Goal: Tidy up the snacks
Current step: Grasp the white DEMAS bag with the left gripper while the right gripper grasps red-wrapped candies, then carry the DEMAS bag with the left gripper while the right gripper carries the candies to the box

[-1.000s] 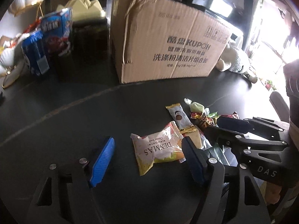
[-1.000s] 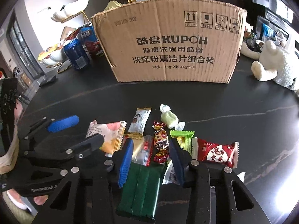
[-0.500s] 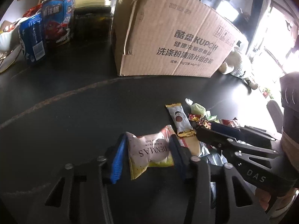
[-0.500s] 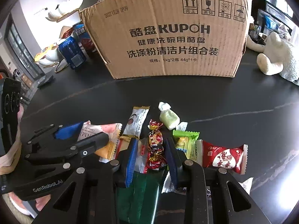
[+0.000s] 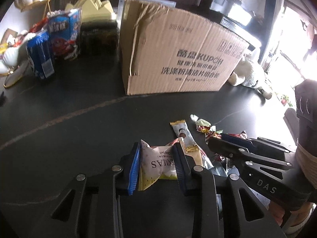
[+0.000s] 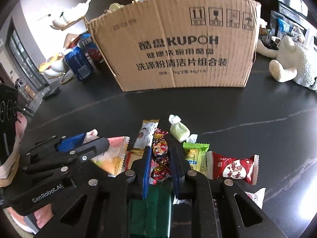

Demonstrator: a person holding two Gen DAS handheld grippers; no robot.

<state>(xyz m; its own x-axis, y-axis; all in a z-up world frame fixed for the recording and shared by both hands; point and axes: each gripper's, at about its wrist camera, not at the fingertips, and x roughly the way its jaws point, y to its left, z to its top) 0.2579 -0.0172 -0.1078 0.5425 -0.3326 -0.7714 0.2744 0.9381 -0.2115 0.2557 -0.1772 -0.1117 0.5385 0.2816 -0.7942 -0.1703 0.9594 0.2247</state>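
Pinching the white snack pouch (image 5: pixel 158 163) in our left gripper (image 5: pixel 157 165) and red foil candies (image 6: pixel 160 158) in the right gripper (image 6: pixel 160 166), we should lift both straight up before heading toward the cardboard box (image 6: pixel 178 45).

A dark tabletop (image 6: pixel 247 115) with thin pale veins fills the lower part of both views. Past its far left corner stands a white wall (image 6: pixel 39 10), with a tall window (image 6: pixel 21 59) of dark frames beside it. At the far right edge, strong daylight pours through a bright window (image 5: pixel 297 39), washing out that side. Dark shelves (image 6: pixel 287 6) stand behind the far right corner.
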